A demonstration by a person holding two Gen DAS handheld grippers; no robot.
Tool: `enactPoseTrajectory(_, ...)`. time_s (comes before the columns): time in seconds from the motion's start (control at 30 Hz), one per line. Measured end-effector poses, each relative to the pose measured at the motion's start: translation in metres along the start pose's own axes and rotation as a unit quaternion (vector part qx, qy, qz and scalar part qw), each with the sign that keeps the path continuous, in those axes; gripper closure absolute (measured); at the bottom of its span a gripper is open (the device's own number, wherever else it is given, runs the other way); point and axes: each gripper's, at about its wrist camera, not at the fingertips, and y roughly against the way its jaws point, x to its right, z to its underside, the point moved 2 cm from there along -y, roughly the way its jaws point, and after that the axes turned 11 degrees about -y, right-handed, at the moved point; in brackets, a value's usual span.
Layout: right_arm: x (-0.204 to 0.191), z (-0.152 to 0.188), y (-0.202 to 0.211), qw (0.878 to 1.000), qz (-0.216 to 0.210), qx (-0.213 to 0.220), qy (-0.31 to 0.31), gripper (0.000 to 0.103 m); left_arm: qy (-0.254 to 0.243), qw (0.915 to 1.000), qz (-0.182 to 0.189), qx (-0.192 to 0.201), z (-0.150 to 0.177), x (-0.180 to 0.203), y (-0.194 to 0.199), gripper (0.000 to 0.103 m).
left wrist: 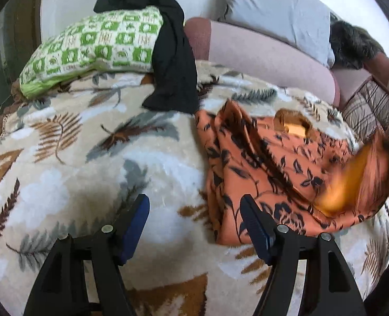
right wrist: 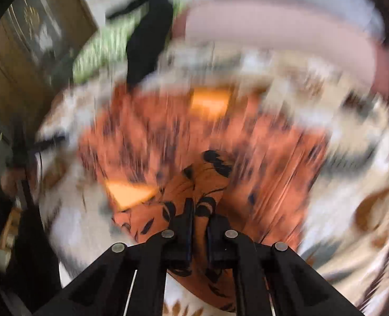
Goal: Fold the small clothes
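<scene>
A: The orange garment (left wrist: 268, 163) with a black leaf print lies crumpled on the leaf-patterned blanket (left wrist: 70, 184), on the right side of the left wrist view. Where are the grippers?

B: Nearest, the left gripper (left wrist: 195, 205) hangs over the blanket with its jaws spread wide and nothing between them. Its right finger (left wrist: 254, 223) stands just at the near left edge of the garment; whether it touches the cloth I cannot tell.

A: And the right gripper (right wrist: 200, 210)?

B: Its jaws are closed on a fold of the orange garment (right wrist: 207, 179), the cloth bunched up between and in front of the fingers. The rest of that view is smeared with blur.

A: What lies farther off?

B: Beyond the garment, a black garment (left wrist: 173, 60) drapes from a green and white patterned pillow (left wrist: 94, 50) down onto the blanket, its lower end just beside the orange cloth's far corner. Behind these runs a pink bolster (left wrist: 260, 55), and farthest, a grey pillow (left wrist: 276, 8).
</scene>
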Motion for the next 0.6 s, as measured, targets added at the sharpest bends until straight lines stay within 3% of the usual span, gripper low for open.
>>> enactPoseTrajectory(0.07,0.048,-0.032,0.002,0.993,-0.012,0.057,-0.098,0.094,0.013,0.9999,-0.004,0.004,-0.005,-0.004,-0.005,0.031)
enactPoseTrajectory(0.1,0.082,-0.038,-0.010,0.986,-0.011,0.063,-0.156,0.094,0.016,0.9999,-0.003,0.001,-0.007,-0.005,-0.010,0.031)
enactPoseTrajectory(0.13,0.107,-0.037,-0.027,0.977,0.011,0.059,-0.204,0.084,0.018,0.9998,-0.003,-0.006,-0.010,-0.006,-0.016,0.031)
enactPoseTrajectory(0.17,0.137,-0.028,-0.049,0.966,0.048,0.031,-0.252,0.060,0.020,0.9997,0.000,-0.012,-0.014,-0.006,-0.023,0.031)
enactPoseTrajectory(0.2,0.148,-0.016,-0.066,0.963,0.052,-0.001,-0.264,0.044,0.018,0.9997,0.005,-0.013,-0.017,-0.005,-0.026,0.031)
enactPoseTrajectory(0.23,0.152,-0.007,-0.073,0.963,0.047,-0.008,-0.265,0.036,0.007,0.9998,0.012,-0.013,-0.023,-0.001,-0.032,0.031)
enactPoseTrajectory(0.37,0.155,0.027,-0.074,0.962,0.019,-0.006,-0.272,0.036,-0.038,0.9990,0.011,-0.023,-0.050,0.010,-0.057,0.031)
enactPoseTrajectory(0.6,0.155,0.033,-0.061,0.964,0.005,0.002,-0.266,0.036,-0.071,0.9955,0.014,-0.061,-0.098,0.028,-0.114,0.031)
